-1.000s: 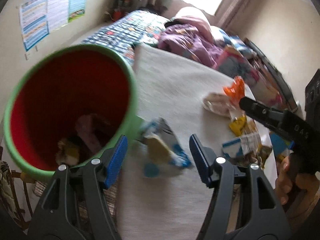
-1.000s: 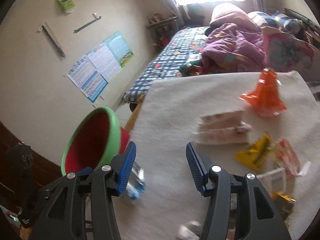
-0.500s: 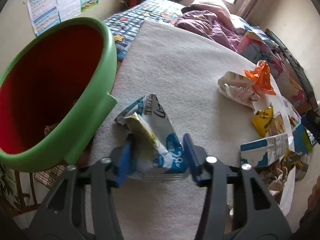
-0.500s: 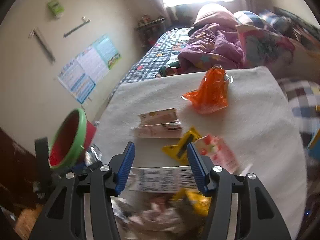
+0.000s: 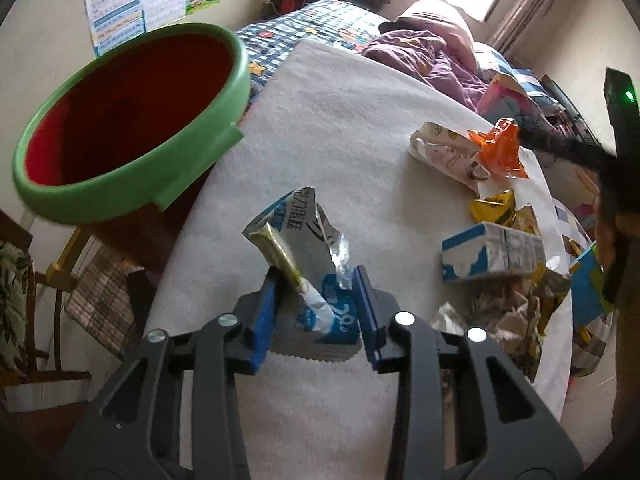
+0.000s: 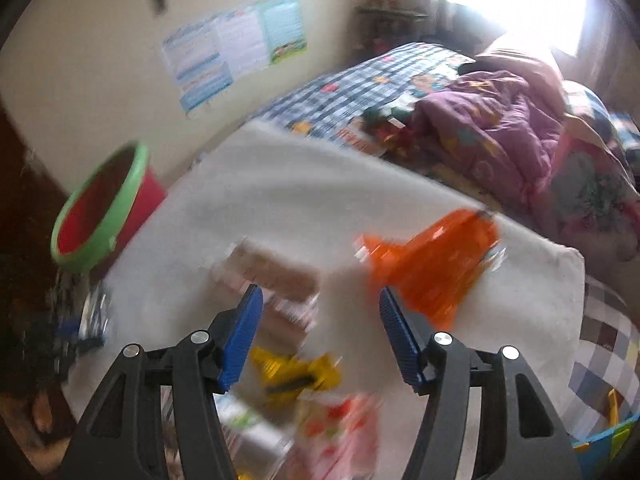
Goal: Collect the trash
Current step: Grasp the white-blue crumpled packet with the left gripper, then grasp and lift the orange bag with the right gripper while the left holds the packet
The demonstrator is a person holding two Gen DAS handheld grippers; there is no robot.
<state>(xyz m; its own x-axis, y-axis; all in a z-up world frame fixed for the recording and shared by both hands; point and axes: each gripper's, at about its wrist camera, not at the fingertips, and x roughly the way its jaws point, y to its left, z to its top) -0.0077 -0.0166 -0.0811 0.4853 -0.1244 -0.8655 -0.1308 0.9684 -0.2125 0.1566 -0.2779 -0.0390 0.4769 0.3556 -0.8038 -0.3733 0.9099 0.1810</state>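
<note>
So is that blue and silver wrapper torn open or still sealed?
Torn open. The blue and silver wrapper gapes at its ragged top, silver lining showing, as the left gripper closes on its lower end.

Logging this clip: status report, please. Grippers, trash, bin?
Left gripper closing, blue-and-silver wrapper between its jaws. Right gripper opening, empty, over loose trash near orange wrapper. Green-rimmed bin beside table edge, path unobstructed.

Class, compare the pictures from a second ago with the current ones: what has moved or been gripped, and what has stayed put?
The left gripper moved from the bin's rim over the blue-and-silver wrapper; its jaws are closing around it. The right gripper swung across the white cloth toward the orange wrapper, jaws opening, nothing held. The green-rimmed red bin, milk carton and other litter stayed put.
</note>
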